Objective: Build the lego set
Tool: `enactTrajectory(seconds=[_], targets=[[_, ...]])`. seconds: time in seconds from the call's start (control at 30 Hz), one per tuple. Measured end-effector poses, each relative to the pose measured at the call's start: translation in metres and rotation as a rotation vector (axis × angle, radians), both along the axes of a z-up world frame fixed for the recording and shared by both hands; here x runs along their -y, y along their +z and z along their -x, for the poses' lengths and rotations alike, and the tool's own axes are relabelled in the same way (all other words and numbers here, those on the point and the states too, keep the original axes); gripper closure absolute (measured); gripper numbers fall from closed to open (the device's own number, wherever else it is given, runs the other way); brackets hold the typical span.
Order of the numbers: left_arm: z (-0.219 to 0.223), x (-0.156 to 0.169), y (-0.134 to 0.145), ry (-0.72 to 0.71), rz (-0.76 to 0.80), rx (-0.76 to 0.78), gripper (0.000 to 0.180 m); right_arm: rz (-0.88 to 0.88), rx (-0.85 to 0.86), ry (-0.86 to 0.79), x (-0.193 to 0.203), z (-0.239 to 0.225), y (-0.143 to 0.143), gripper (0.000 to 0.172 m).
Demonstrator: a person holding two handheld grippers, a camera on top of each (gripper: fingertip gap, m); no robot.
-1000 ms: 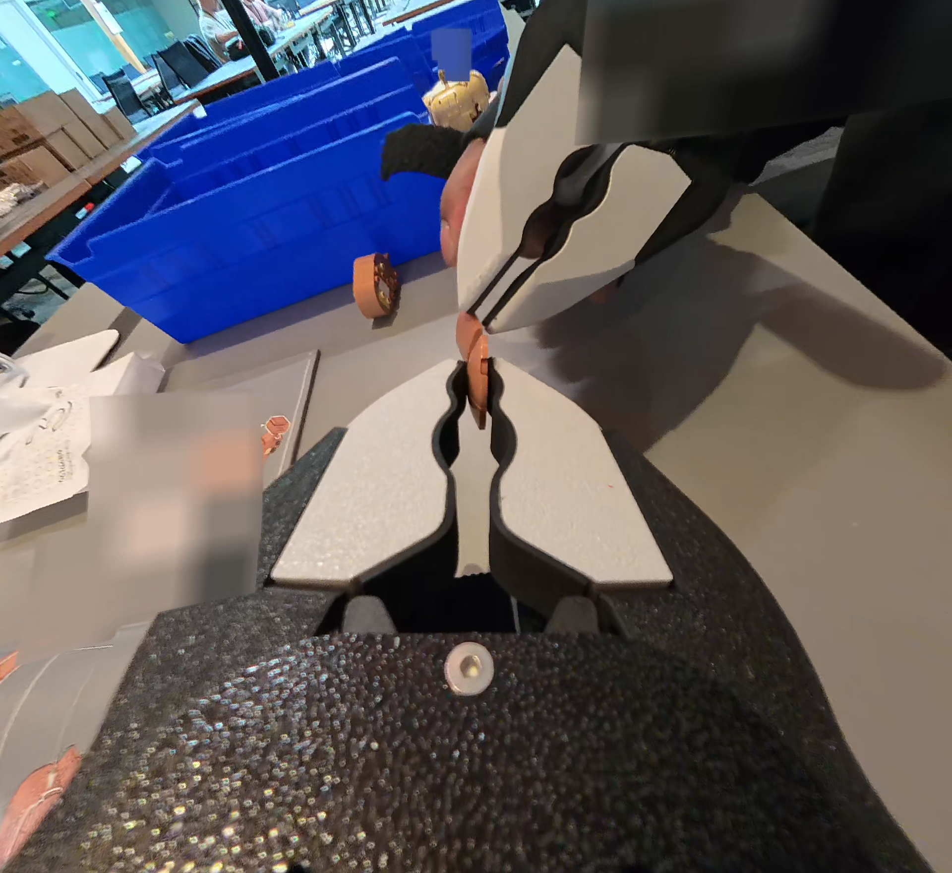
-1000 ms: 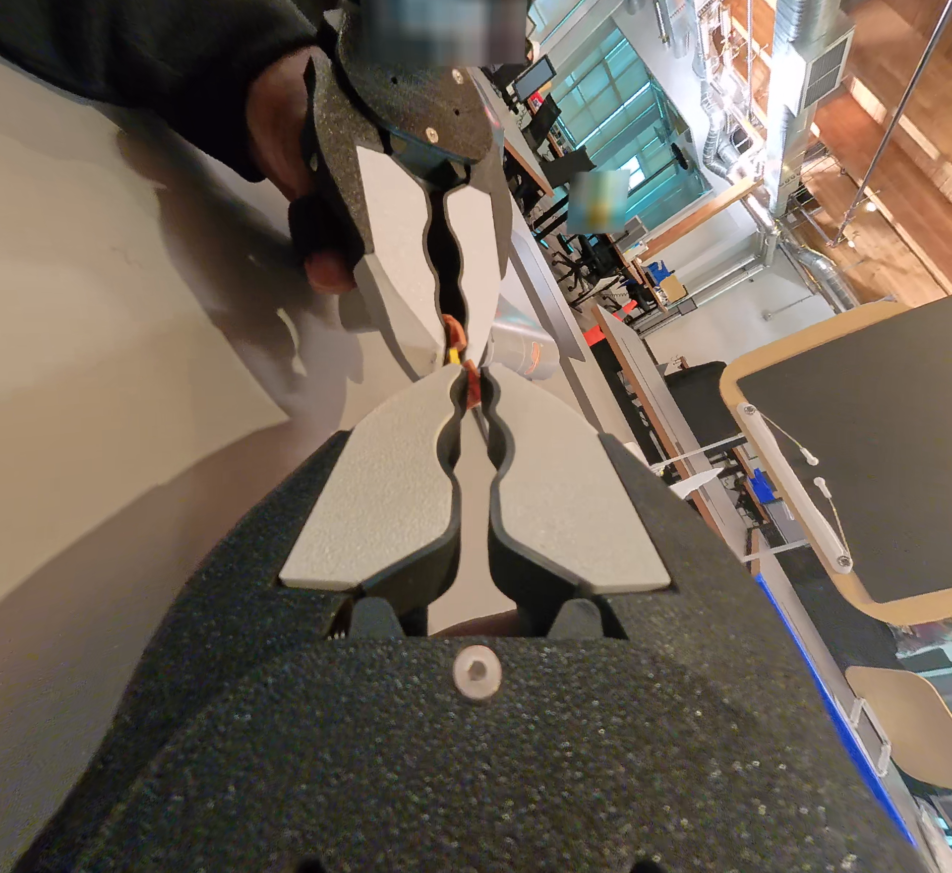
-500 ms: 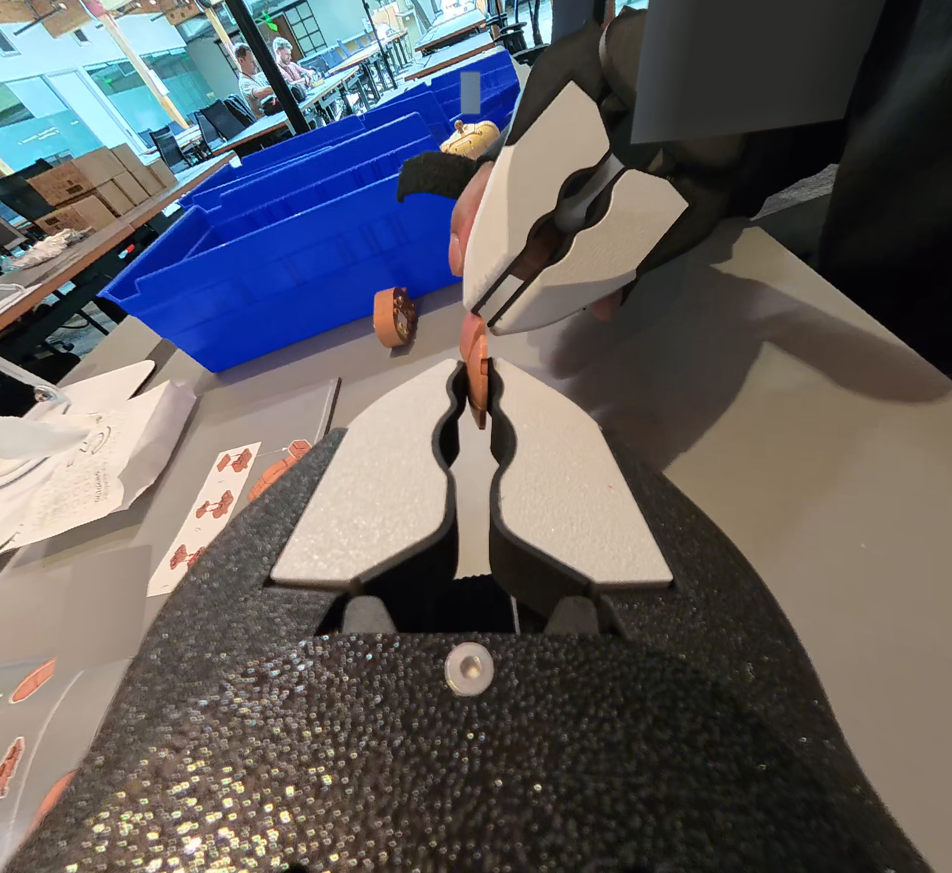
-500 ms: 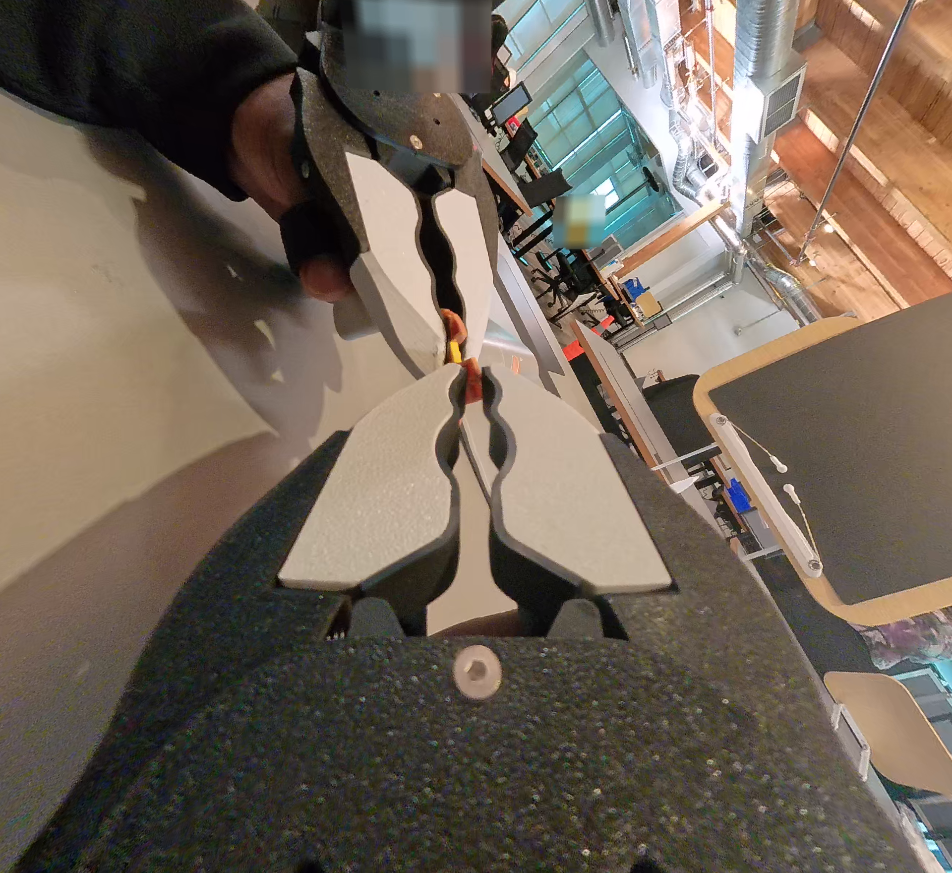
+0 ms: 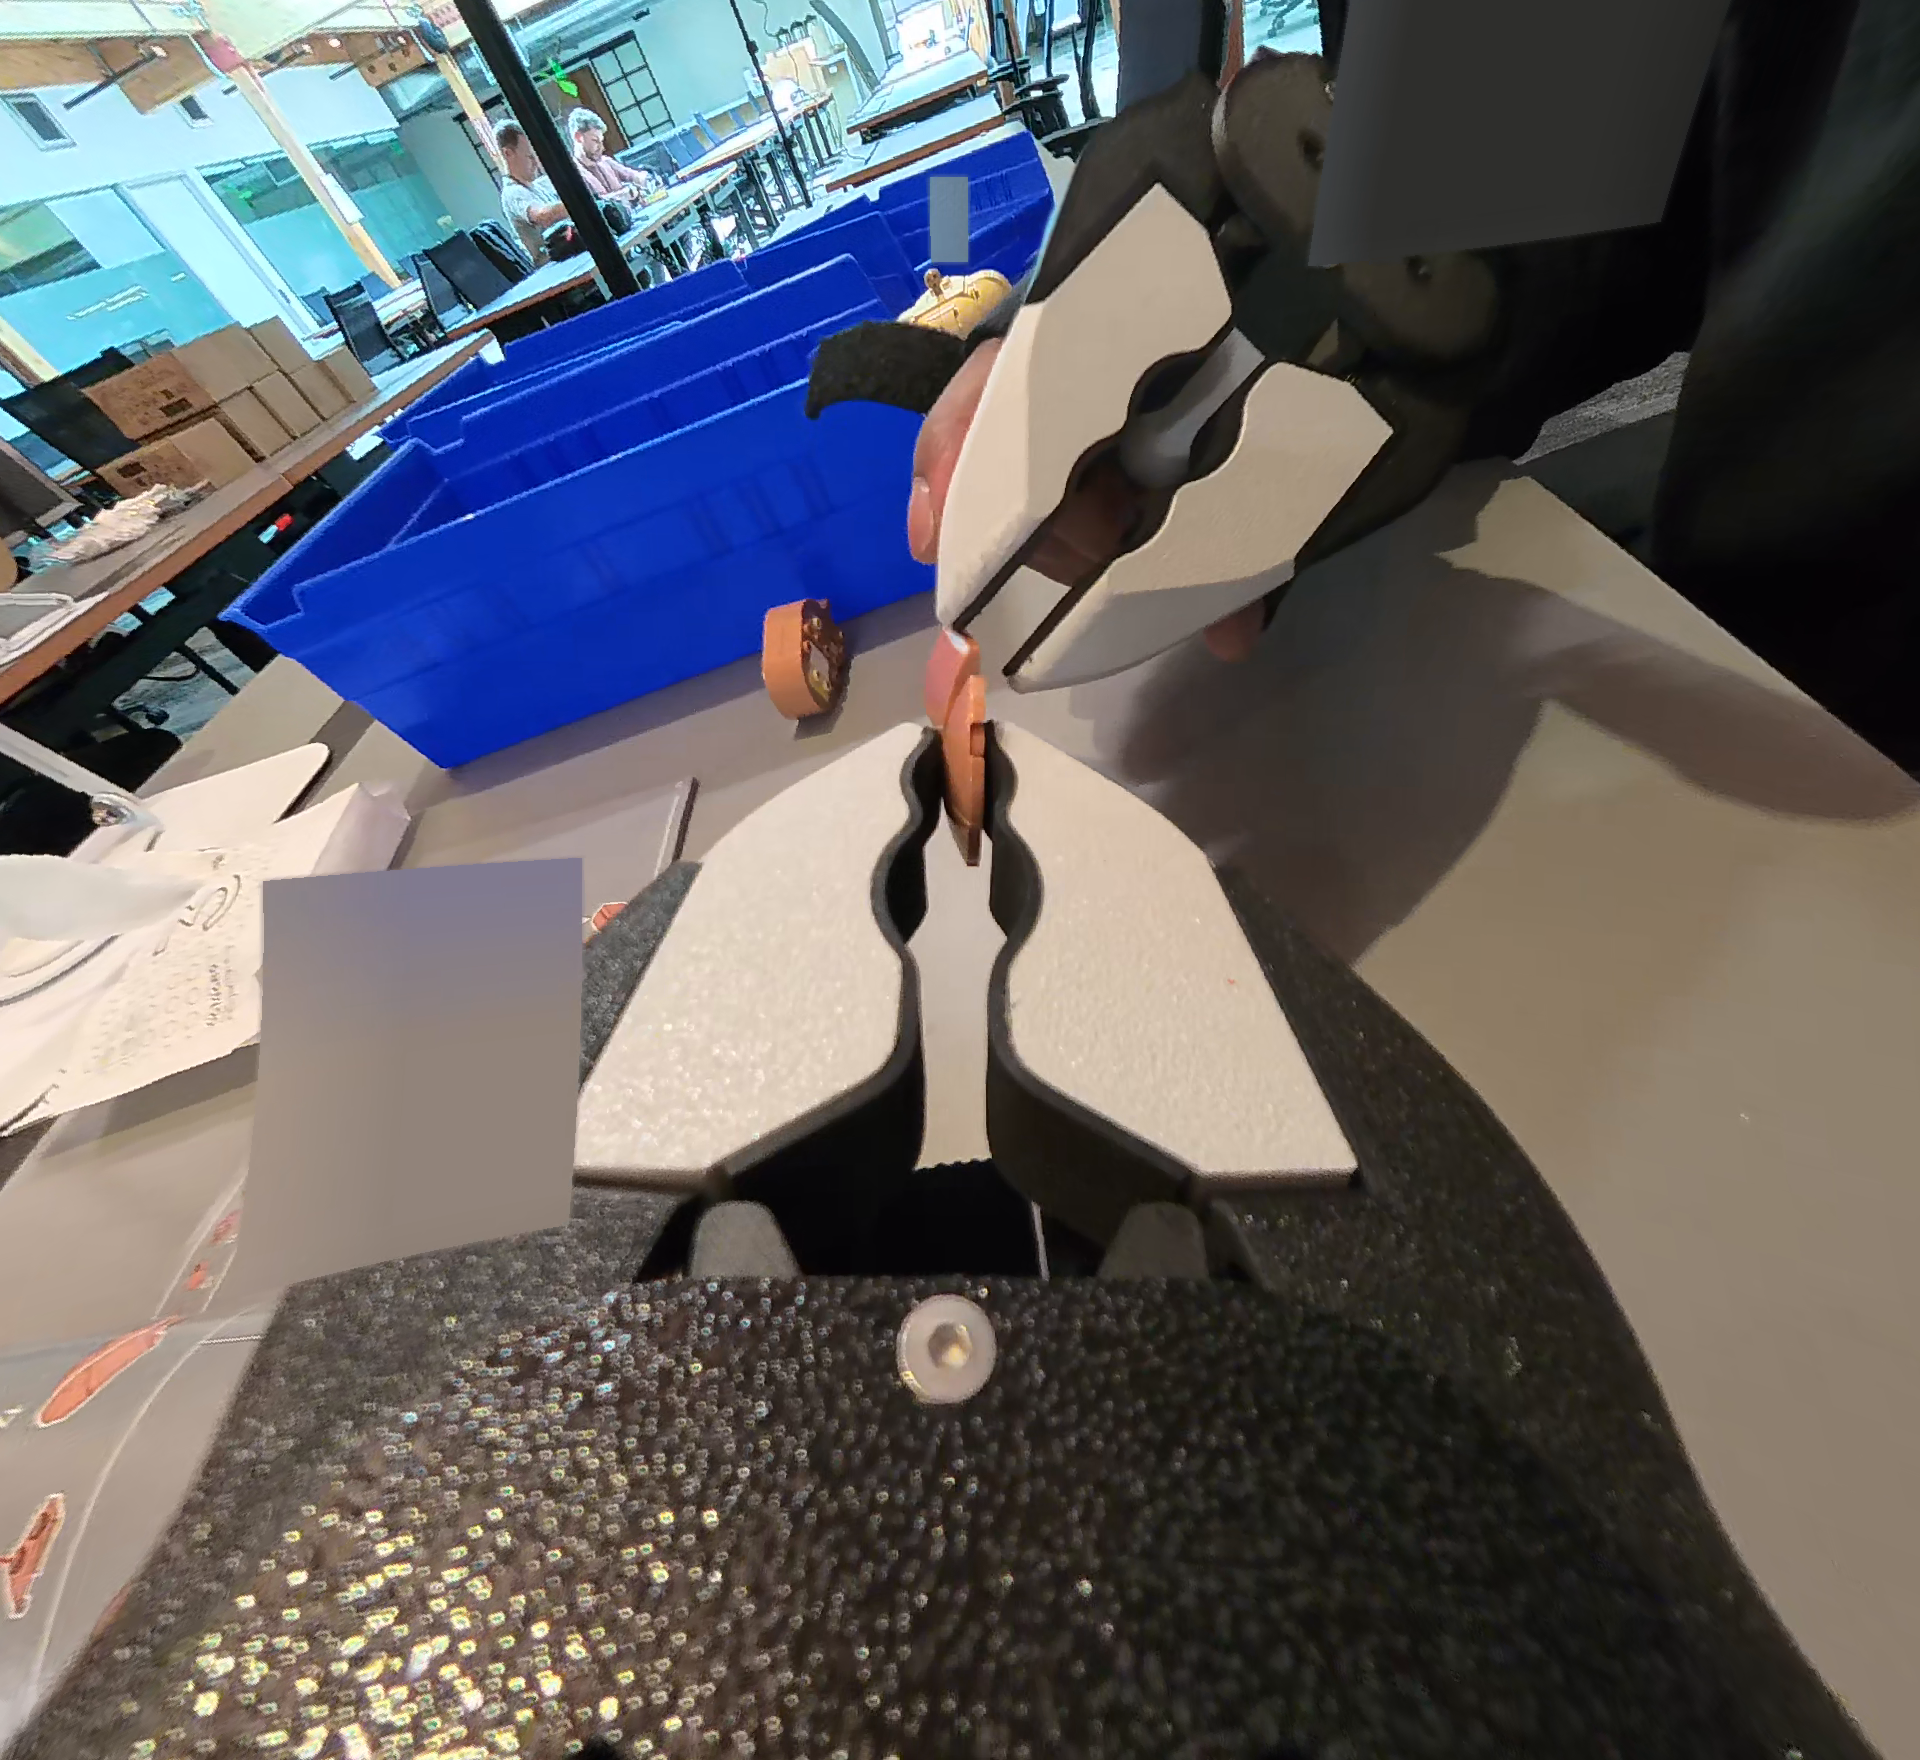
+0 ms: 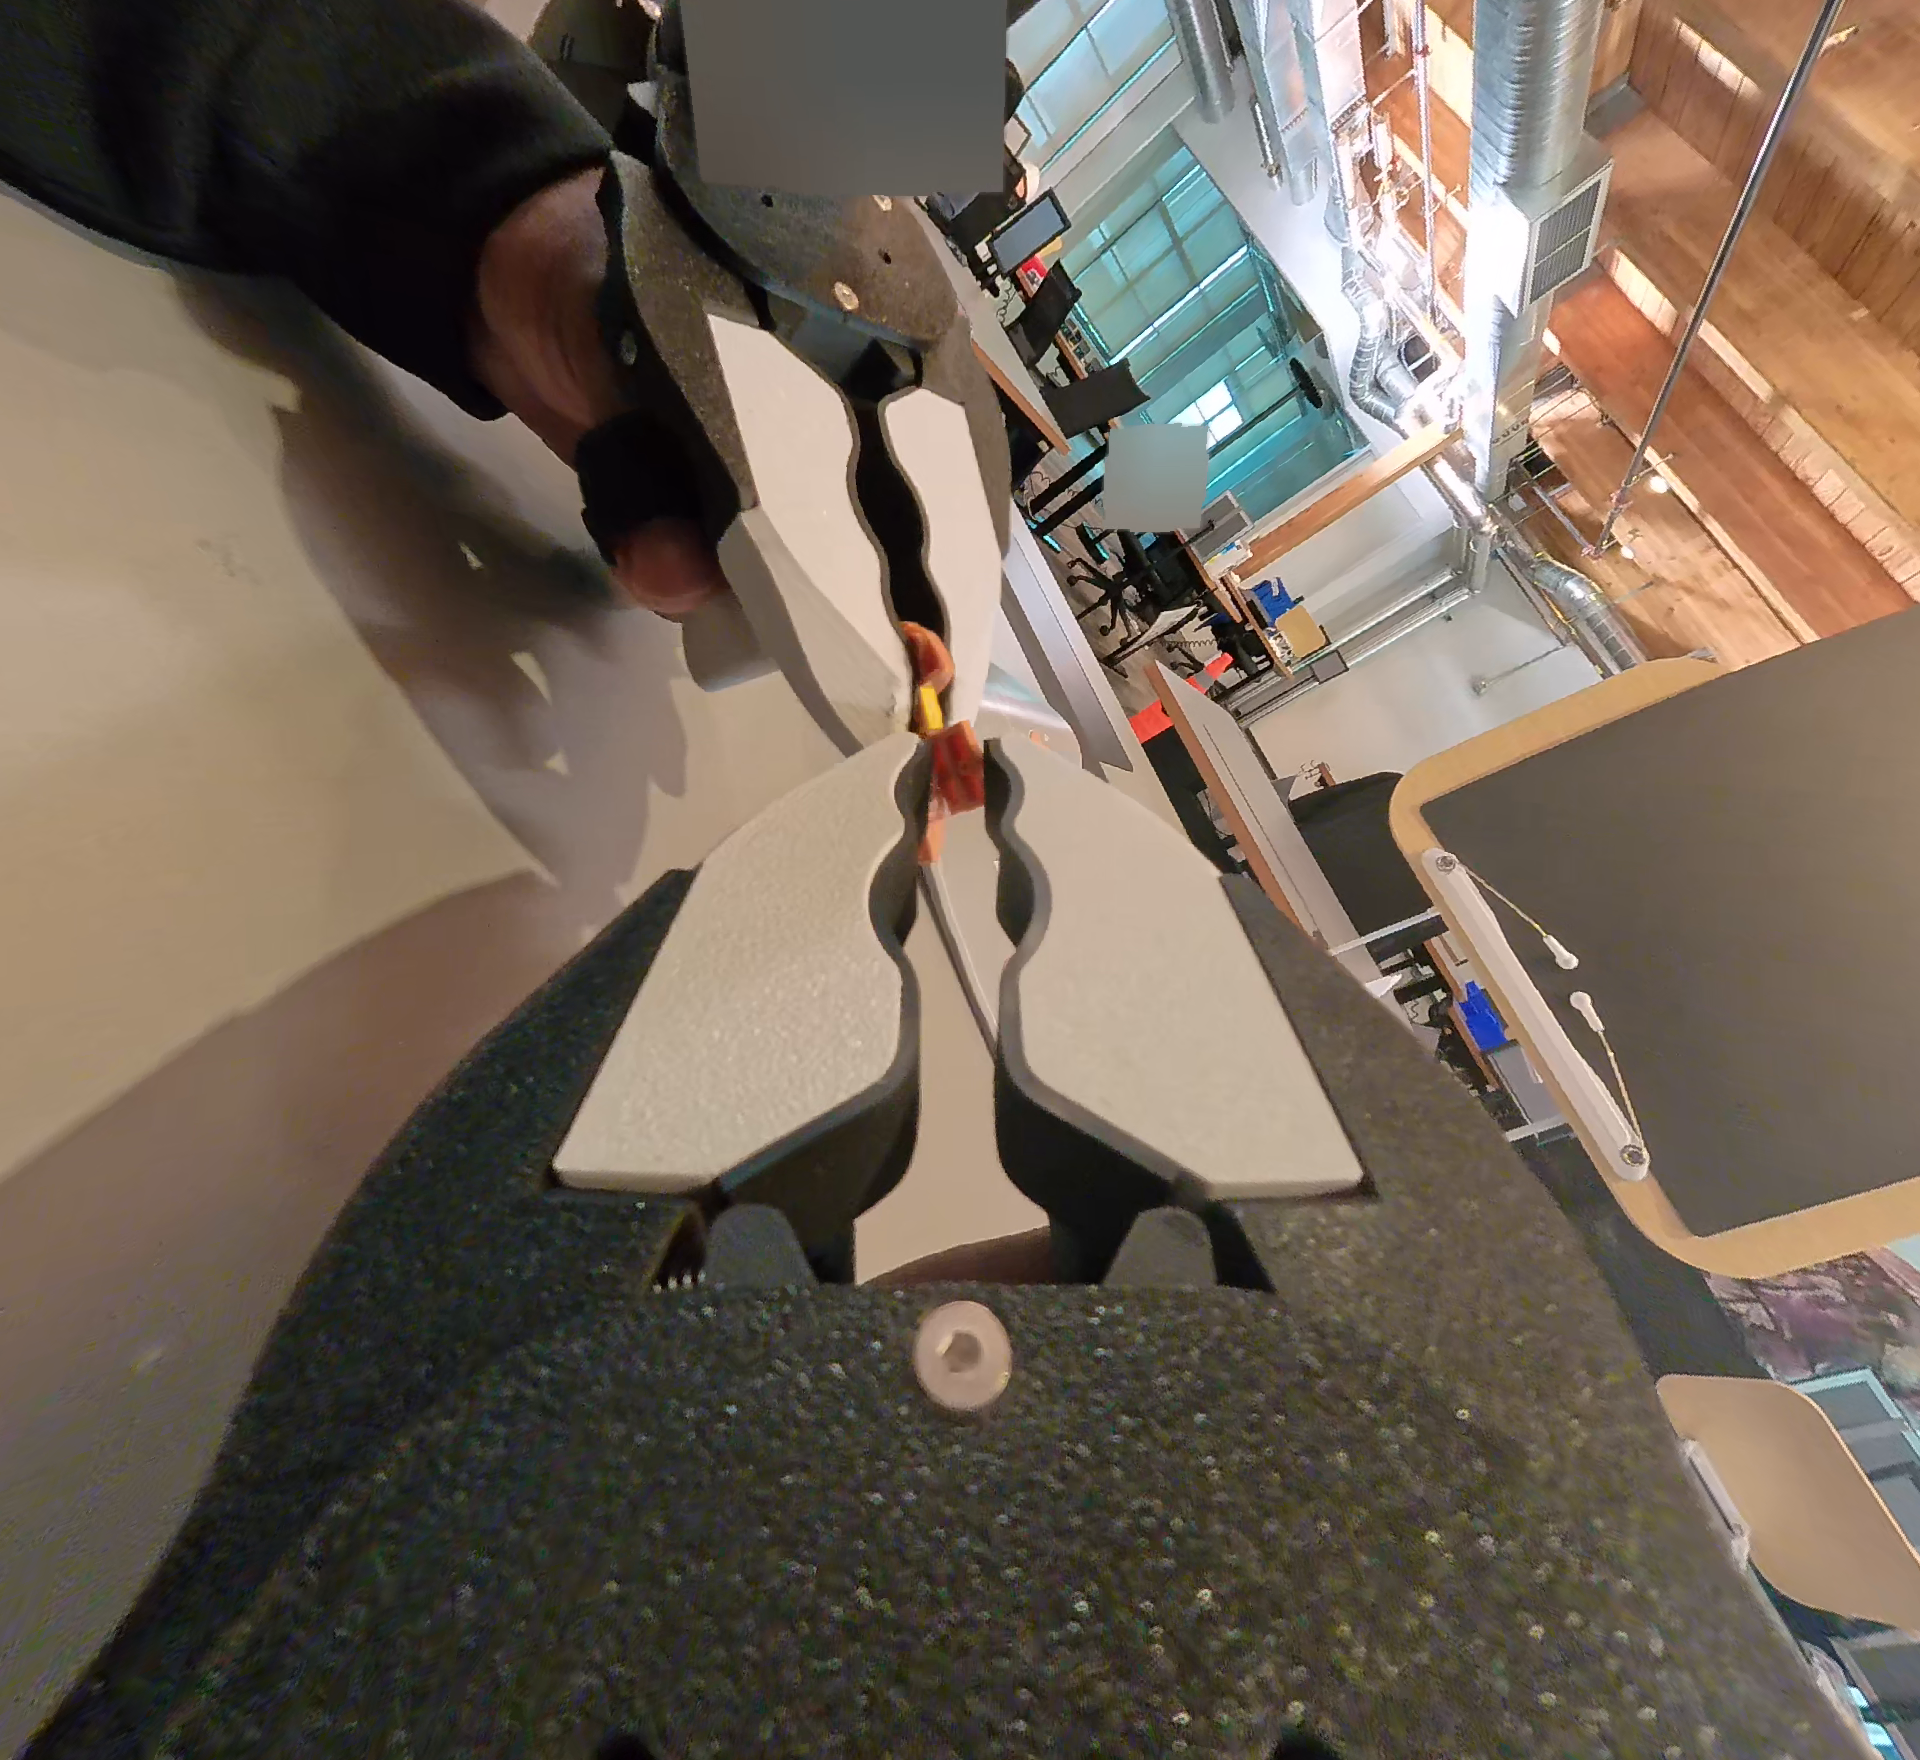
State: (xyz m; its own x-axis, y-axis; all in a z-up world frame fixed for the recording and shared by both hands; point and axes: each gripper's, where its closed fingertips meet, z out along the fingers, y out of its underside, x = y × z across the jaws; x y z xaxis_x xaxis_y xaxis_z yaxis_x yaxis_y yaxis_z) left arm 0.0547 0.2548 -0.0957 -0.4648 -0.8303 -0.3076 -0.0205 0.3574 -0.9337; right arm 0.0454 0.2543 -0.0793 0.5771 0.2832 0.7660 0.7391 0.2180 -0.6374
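Observation:
My left gripper (image 5: 961, 754) is shut on a thin, flat copper-orange piece (image 5: 964, 775), which stands on edge between its fingertips above the grey table (image 5: 1558, 879). My right gripper (image 5: 982, 650) meets it tip to tip from the upper right. Its jaws stand slightly apart, and the piece's pinkish upper end lies at its tip. In the right wrist view the orange piece (image 6: 954, 775) sits between my right gripper's (image 6: 954, 765) fingertips with a gap on the right side. The left gripper (image 6: 920, 682) shows beyond it, clamped on the same piece, which has a small yellow bit.
A brown rounded part (image 5: 800, 661) stands on the table in front of a row of blue bins (image 5: 623, 547). White papers (image 5: 156, 962) and sheets with orange shapes (image 5: 94, 1378) lie at the left. A person's hands and dark sleeve (image 6: 260, 48) hold the grippers.
My right gripper's jaws have opened a little around the orange piece. My left gripper keeps its hold on the piece, and both grippers stay tip to tip.

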Motion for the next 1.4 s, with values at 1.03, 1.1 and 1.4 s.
enactTrajectory(seconds=[1.03,1.1,1.4], targets=[[0.0015,0.0015,0.005,-0.008,0.008,0.027,0.174,-0.067,0.039,-0.02,0.0001,-0.002,0.005,0.162],[0.0018,0.0023,0.0046,-0.013,0.007,0.025,0.174,-0.069,0.045,-0.024,-0.0002,-0.0024,0.0045,0.162],[0.0024,0.0035,0.0022,-0.018,-0.023,0.019,0.174,-0.041,0.11,-0.017,-0.0015,-0.005,-0.0009,0.155]])
